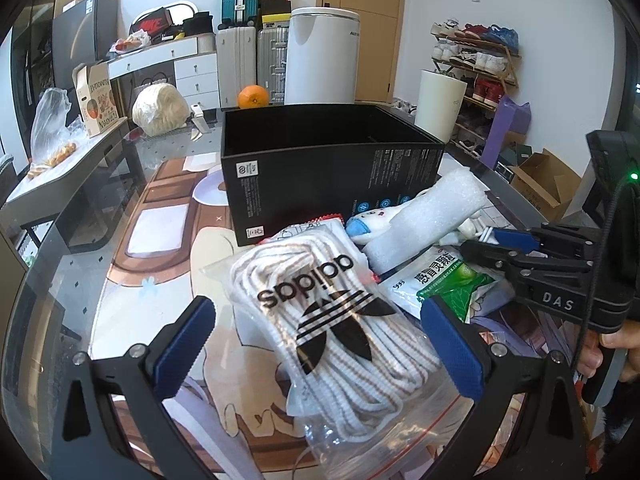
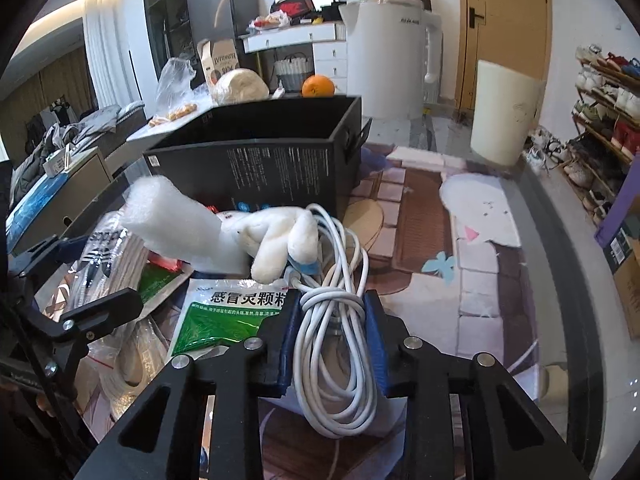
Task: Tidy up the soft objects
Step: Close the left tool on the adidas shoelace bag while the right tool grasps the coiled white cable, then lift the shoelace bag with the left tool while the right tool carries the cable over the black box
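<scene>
Landmark: black box [image 1: 332, 176], open-topped, standing on the glass-topped bench [image 1: 168, 248]; an orange [image 1: 253, 97] sits behind it. Item 1: left claw [image 1: 316, 340], blue pads spread wide, hovering either side of a clear bag of white laces [image 1: 332, 320] printed with a black trefoil logo; the pads do not press on the bag, which lies in front of the box, nearest the left wrist camera. Item 2: white foam roll [image 1: 432, 216], tilted, just in front of the box's right-hand corner, resting over the other pieces. Item 3: white plush toy [image 2: 280, 236] with a blue patch, directly in front of the box, touching the foam roll. Item 4: green-and-white sachet [image 2: 228, 316] with Chinese lettering, flat on the bench, in front of the box and below the plush toy in the right wrist view. Item 5: coiled white cable [image 2: 336, 336], in front of the box's right corner, its far loops touching the plush toy. Item 6: right claw [image 2: 334, 340], drawn in narrow, both blue pads clamped on the cable's bundled coils.
</scene>
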